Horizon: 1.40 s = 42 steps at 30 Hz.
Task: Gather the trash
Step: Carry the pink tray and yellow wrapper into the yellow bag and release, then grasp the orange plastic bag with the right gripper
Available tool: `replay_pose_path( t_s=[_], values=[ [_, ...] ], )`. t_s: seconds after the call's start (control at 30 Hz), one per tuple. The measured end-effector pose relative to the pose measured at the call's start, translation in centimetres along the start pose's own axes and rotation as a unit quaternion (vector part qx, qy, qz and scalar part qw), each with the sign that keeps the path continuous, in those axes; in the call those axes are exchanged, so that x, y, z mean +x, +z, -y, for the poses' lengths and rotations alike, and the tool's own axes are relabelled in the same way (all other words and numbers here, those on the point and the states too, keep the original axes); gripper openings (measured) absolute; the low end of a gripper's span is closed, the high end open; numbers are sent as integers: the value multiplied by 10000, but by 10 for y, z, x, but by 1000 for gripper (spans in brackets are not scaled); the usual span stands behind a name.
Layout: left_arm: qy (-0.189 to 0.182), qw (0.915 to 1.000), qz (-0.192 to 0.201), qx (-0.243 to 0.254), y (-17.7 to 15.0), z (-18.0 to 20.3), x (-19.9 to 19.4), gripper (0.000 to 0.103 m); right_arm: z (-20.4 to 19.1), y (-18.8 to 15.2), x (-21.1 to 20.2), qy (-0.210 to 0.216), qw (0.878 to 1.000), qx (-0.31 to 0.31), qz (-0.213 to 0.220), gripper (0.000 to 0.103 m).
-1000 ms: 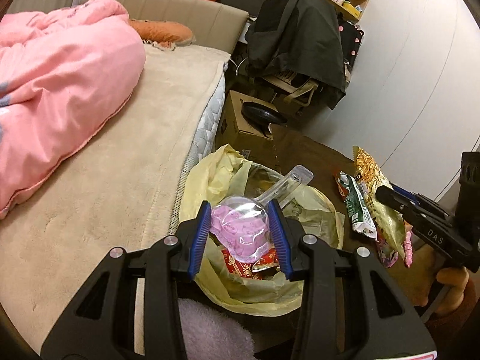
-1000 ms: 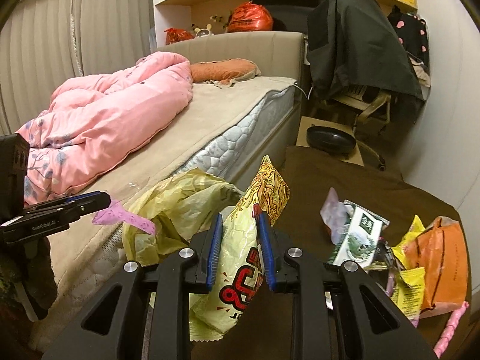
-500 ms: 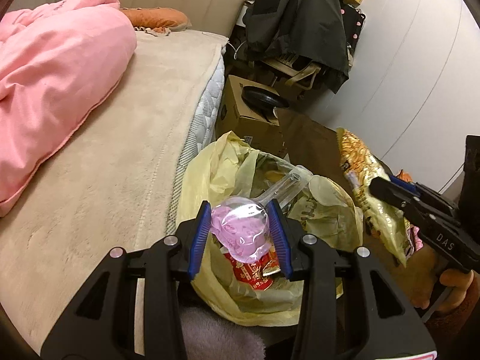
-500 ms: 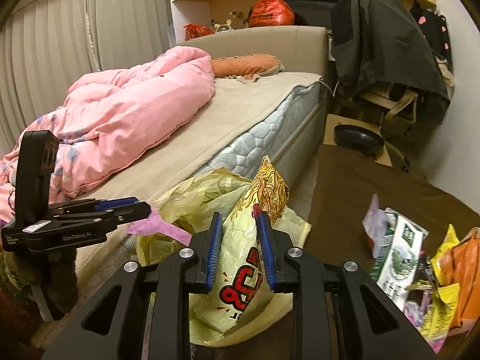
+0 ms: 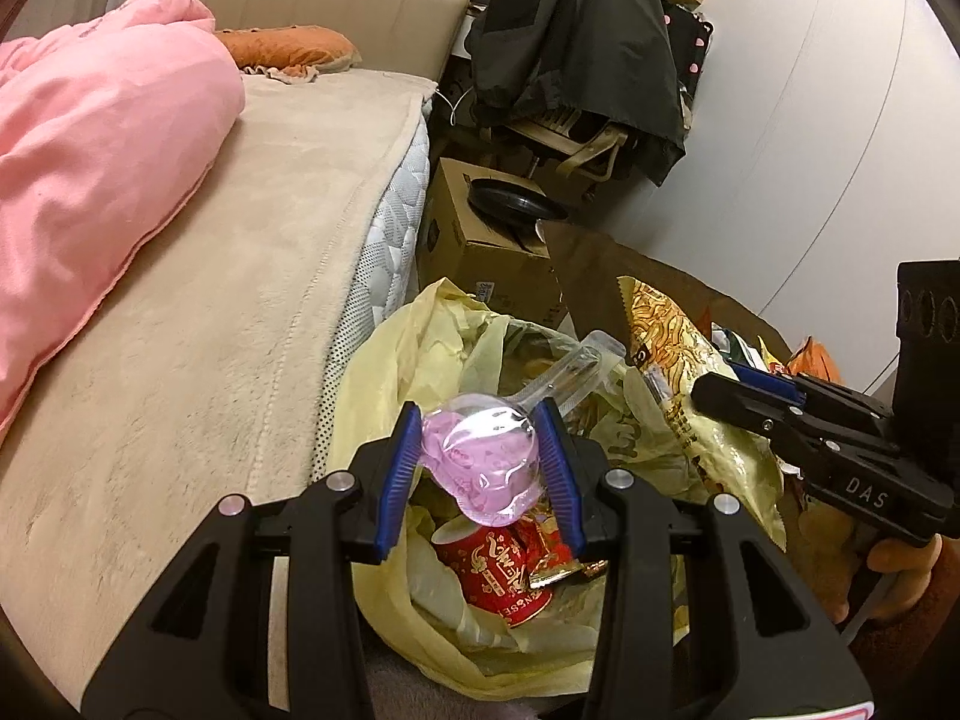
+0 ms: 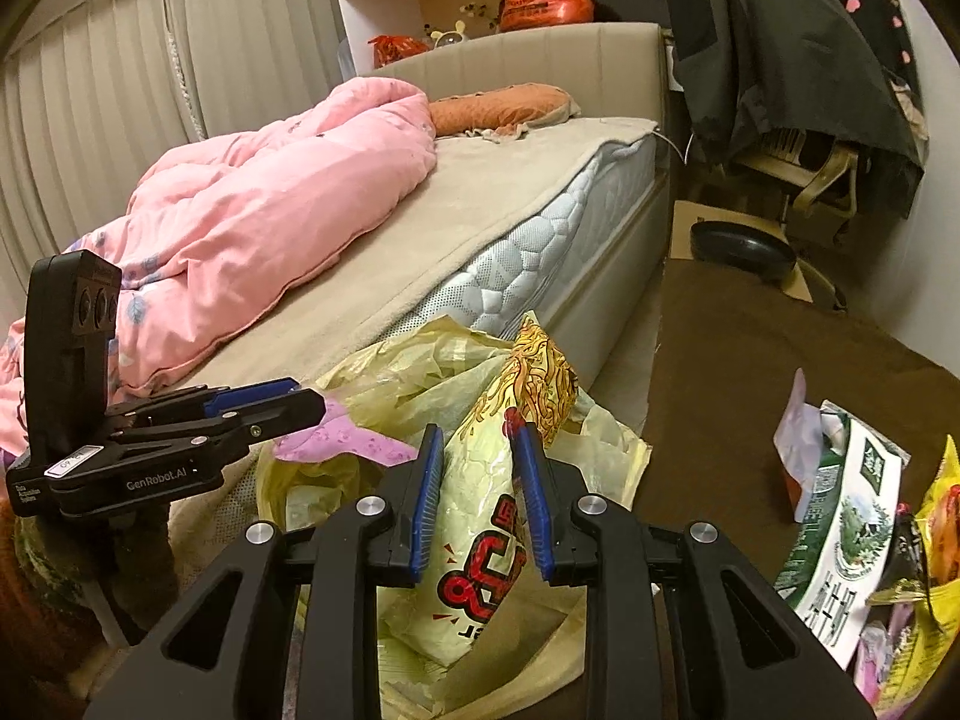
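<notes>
Left gripper (image 5: 487, 468): you have it clamped on a pink wrapper (image 5: 480, 462), above the yellow bag (image 5: 384, 360).
Right gripper (image 6: 477, 492): you have it clamped on a noodle packet (image 6: 480, 516), over the same bag beside the bed (image 6: 480, 192).

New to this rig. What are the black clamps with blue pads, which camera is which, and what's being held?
No robot here: a person carries a handheld two-finger gripper in each hand, each with a fisheye camera looking along its fingers.

In the left wrist view, the left gripper is shut on a clear plastic package with pink contents, above the open yellow trash bag. The right gripper enters from the right of that view.

In the right wrist view, the right gripper is shut on a yellow noodle snack bag over the same trash bag. More wrappers lie on the brown floor mat; a bed is beside it.
</notes>
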<state>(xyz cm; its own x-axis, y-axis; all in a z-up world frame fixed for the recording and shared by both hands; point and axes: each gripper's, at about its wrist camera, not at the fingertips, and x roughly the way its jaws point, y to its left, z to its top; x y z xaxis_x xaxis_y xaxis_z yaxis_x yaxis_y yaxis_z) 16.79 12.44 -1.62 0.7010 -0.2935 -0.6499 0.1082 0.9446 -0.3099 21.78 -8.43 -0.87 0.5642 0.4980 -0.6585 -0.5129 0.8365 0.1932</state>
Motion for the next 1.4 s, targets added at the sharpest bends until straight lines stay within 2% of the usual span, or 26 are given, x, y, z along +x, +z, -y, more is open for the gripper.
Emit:
replay_pose_path(
  t_s=[0.1,0.17,0.23,0.37,0.47,0.67,0.77,0.97,1.03,1.17,1.23,1.3,1.4],
  values=[
    [-128,9999,-33,-111,3,-4,3,39,5,0,3,6,9999,108,-29,27],
    [-204,9996,-61,-185,4,-7,5,44,9,-1,5,-6,9999,163,-52,29],
    [-203,9995,-63,-218,5,-7,5,46,12,-1,7,3,9997,220,-91,29],
    [-158,9996,-20,-218,7,-5,-1,46,20,-4,8,29,9990,411,-172,30],
    [-105,9996,100,-231,10,-1,-10,46,22,-6,5,-11,9987,474,-174,38],
    [91,9996,241,-131,12,18,-20,46,32,-9,-18,-295,9981,535,-82,38],
    [153,9995,290,-43,12,34,-22,46,45,-14,-41,-457,9970,631,19,39],
    [7,9985,466,296,9,85,-28,47,71,-30,-96,-980,9925,619,378,40],
    [-76,9979,502,413,8,103,-27,46,82,-37,-119,-1192,9896,612,532,48],
    [-230,9967,487,615,2,142,-21,46,103,-53,-155,-1519,9839,609,725,53],
    [-335,9961,451,676,-2,160,-15,46,116,-64,-172,-1470,9836,616,850,60],
    [-397,9958,415,718,-6,176,-8,47,124,-74,-183,-1310,9863,588,810,62],
    [-446,9953,363,785,-11,198,1,47,132,-88,-191,-1573,9844,453,641,63]
  ],
)
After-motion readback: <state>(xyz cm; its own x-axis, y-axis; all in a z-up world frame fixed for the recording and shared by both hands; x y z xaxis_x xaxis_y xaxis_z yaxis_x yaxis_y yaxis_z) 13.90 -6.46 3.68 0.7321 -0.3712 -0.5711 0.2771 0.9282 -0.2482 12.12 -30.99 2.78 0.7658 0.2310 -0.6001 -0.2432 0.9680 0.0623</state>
